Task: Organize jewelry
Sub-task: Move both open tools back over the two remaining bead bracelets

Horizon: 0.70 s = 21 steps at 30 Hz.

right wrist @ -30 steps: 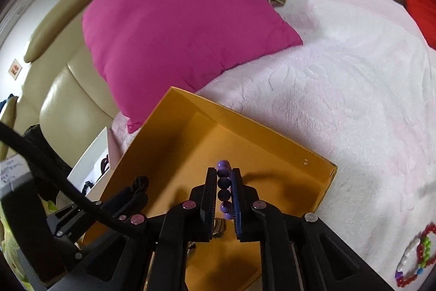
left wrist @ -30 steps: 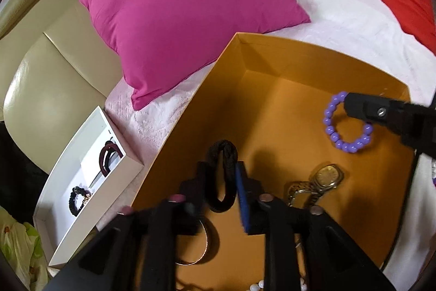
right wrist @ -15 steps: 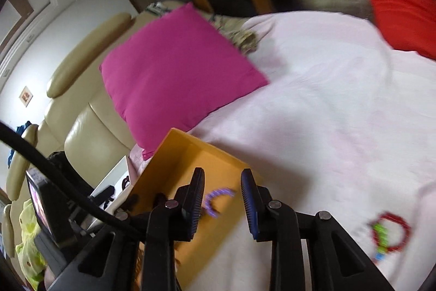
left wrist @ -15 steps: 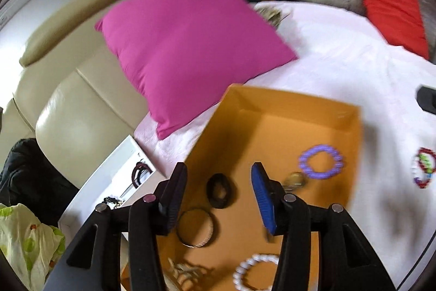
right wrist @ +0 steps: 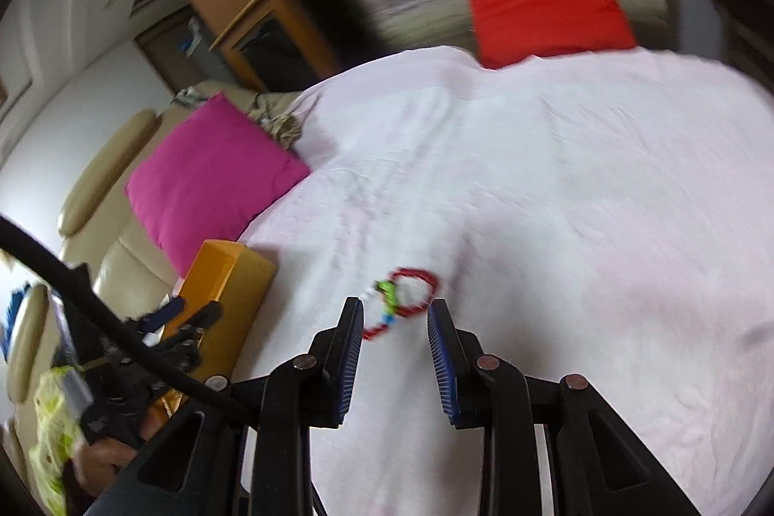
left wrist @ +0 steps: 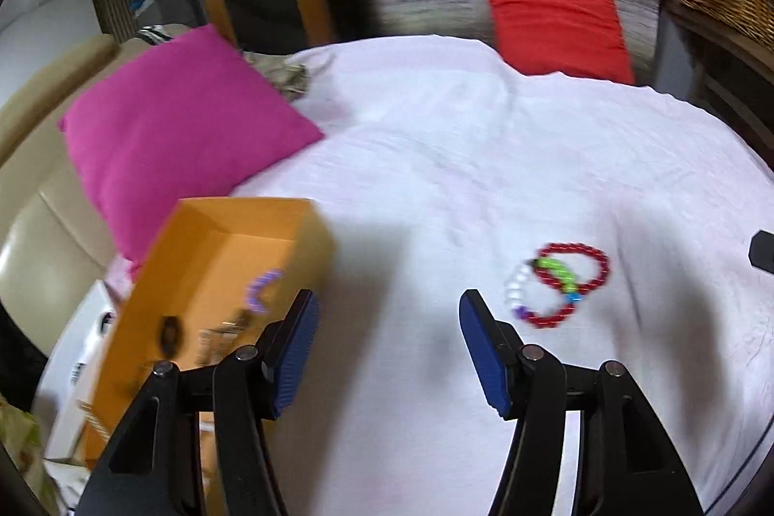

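An orange box (left wrist: 309, 226) sits on the white bedspread at the left and holds a purple bead bracelet (left wrist: 263, 286), a black hair tie (left wrist: 170, 330) and other blurred jewelry. The box also shows in the right wrist view (right wrist: 242, 274). A red bead bracelet tangled with green and white beads (left wrist: 556, 284) lies on the bedspread to the right of the box. My left gripper (left wrist: 387, 322) is open and empty above the bedspread between the box and the red bracelet. My right gripper (right wrist: 394, 325) is open and empty, just in front of the red bracelet (right wrist: 406, 296).
A magenta pillow (left wrist: 179, 129) lies behind the box and a red pillow (left wrist: 556, 18) at the far end of the bed. A cream leather sofa (left wrist: 29, 255) and a white tray (left wrist: 82, 351) are at the left. The bedspread (left wrist: 483, 177) stretches to the right.
My left gripper let go of the black hair tie and my right gripper let go of the purple bracelet, both now in the box. Both grippers opened and swung right toward the red bracelet.
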Each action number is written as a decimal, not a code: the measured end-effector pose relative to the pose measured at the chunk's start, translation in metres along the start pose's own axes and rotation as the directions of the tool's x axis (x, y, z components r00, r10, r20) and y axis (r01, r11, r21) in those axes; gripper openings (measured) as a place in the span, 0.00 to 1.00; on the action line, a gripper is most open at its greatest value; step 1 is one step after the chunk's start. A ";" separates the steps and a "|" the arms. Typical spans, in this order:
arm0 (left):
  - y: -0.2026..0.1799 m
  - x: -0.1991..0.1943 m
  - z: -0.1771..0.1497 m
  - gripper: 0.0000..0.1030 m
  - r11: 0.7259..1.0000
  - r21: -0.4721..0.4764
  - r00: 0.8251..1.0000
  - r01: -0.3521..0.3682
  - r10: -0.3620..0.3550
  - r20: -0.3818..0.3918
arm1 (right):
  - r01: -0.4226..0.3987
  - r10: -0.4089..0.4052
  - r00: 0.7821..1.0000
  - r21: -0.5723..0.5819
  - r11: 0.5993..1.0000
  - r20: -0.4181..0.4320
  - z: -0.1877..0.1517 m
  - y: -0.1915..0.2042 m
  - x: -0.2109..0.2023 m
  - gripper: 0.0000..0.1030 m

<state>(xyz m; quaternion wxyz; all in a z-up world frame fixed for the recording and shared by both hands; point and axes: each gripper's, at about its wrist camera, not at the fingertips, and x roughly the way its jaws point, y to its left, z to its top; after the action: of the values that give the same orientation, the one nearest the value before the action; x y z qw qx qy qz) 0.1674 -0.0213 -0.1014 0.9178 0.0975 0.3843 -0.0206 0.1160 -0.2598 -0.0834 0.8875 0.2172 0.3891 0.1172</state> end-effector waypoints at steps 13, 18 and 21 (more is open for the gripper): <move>-0.062 0.058 -0.012 0.60 0.987 0.055 0.984 0.152 -0.146 -0.100 | -0.009 0.017 0.999 0.163 0.987 -0.047 -0.017 -0.067 0.018 0.29; -0.079 0.061 -0.010 0.60 0.976 0.078 0.974 0.205 -0.195 -0.114 | -0.011 0.019 0.999 0.163 0.987 -0.047 -0.017 -0.064 0.021 0.29; -0.086 0.065 -0.009 0.60 0.974 0.085 0.972 0.211 -0.201 -0.119 | -0.010 0.018 0.999 0.165 0.986 -0.050 -0.018 -0.064 0.022 0.29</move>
<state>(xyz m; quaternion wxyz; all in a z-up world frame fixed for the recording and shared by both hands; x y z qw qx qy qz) 0.1973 -0.1013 -0.1673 0.8825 0.1024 0.4405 -0.1290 0.1203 -0.3020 -0.1386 0.8555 0.2893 0.4184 0.0965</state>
